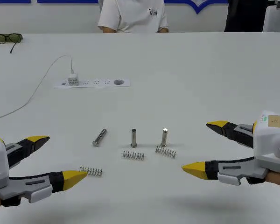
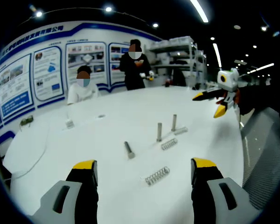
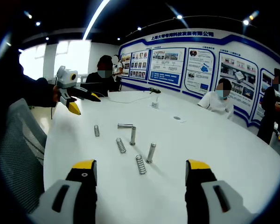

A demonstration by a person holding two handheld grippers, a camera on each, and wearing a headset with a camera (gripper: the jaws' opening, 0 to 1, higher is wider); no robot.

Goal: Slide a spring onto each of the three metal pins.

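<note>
Left yellow-tipped gripper [image 1: 67, 155], right yellow-tipped gripper [image 1: 194, 145] hovered over white worktop's [image 1: 200, 70] near edge, jaws wide, empty. Three coiled steel springs [image 1: 133, 155] lay mid-worktop before three silver metal pins [image 1: 134, 138]: two upright, one toppled. No spring threaded; all three to do.

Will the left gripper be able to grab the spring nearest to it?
Probably yes. The left gripper is open, and the nearest spring lies flat on the table right beside one yellow tip, with nothing between them.
</note>
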